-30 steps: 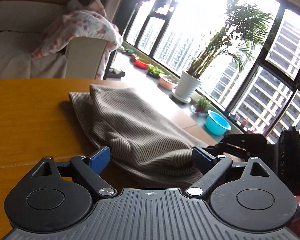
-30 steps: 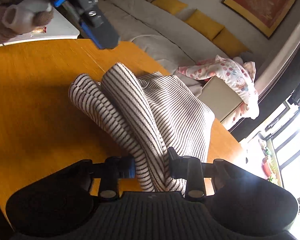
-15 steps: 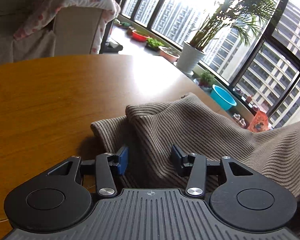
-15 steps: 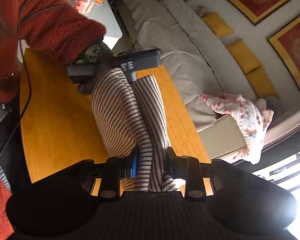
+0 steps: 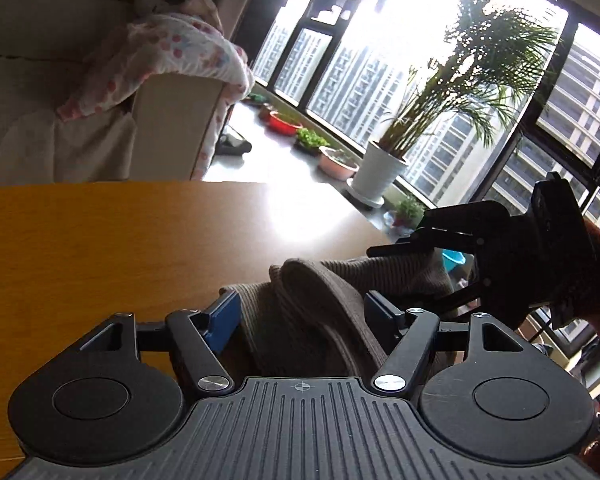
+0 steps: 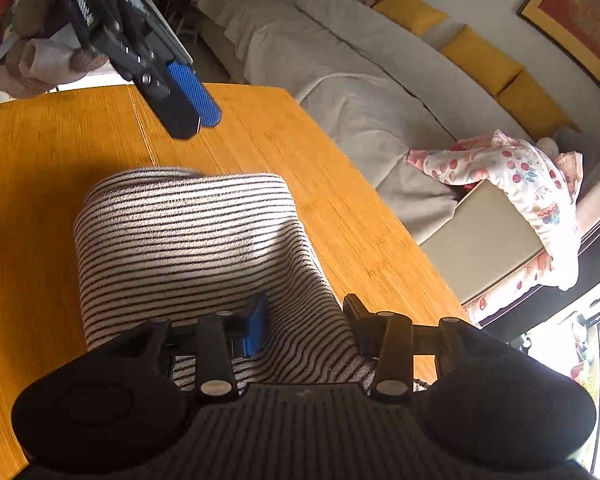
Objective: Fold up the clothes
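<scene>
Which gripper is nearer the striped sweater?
Right. The right gripper straddles the striped sweater, fabric between its open jaws; the left gripper hovers above the table past its far fold.

A wooden table (image 6: pixel 360 216) stands near a grey sofa (image 6: pixel 340 64) with yellow cushions (image 6: pixel 480 58); a spotted garment (image 6: pixel 520 176) drapes its arm (a potted palm (image 5: pixel 384 172) stands by the window (image 5: pixel 380 72)).

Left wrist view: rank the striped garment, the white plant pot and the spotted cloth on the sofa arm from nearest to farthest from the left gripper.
1. Striped garment, between the left gripper fingers.
2. White plant pot, beyond the table's far edge, right of centre.
3. Spotted cloth, on the sofa arm, upper left; close to the pot's range, so tentative.
</scene>
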A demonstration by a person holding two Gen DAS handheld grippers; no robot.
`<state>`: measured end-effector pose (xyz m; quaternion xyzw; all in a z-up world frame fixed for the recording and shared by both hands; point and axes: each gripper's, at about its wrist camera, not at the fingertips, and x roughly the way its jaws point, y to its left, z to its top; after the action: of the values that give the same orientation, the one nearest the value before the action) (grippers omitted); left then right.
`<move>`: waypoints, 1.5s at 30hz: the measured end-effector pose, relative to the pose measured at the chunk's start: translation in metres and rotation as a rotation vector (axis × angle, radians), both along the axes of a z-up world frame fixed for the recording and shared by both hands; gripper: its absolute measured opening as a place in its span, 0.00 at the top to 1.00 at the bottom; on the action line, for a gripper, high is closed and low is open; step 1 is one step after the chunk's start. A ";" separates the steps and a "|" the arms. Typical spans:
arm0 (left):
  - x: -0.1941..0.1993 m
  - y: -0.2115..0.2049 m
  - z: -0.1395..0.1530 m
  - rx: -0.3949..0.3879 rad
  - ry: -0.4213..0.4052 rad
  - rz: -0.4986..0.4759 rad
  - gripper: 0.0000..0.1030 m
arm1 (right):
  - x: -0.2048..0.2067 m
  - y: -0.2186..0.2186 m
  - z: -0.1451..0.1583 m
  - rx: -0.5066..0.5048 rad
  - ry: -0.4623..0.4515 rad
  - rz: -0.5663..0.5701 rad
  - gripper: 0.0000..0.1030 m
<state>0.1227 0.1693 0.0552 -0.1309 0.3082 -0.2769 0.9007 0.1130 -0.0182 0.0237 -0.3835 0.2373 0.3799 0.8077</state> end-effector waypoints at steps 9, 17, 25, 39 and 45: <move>0.005 -0.051 -0.008 0.014 0.022 -0.128 0.12 | -0.008 -0.087 0.043 0.465 0.107 -0.309 0.10; 0.023 -0.080 -0.037 0.102 0.071 -0.079 0.18 | 0.005 -0.112 0.016 0.543 0.202 -0.443 0.71; 0.025 -0.061 -0.043 0.171 0.081 0.032 0.16 | 0.064 -0.069 -0.023 0.454 0.185 -0.472 0.61; 0.039 -0.055 -0.002 0.175 -0.069 0.003 0.08 | 0.006 -0.136 -0.019 0.759 0.560 -0.696 0.07; 0.073 -0.049 -0.042 0.085 0.096 0.011 0.04 | 0.002 -0.130 -0.053 0.926 0.846 -0.715 0.07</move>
<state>0.1954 0.1206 0.0129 -0.1074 0.3617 -0.2522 0.8911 0.1150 -0.1481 -0.0297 0.2793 0.4554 0.2698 0.8012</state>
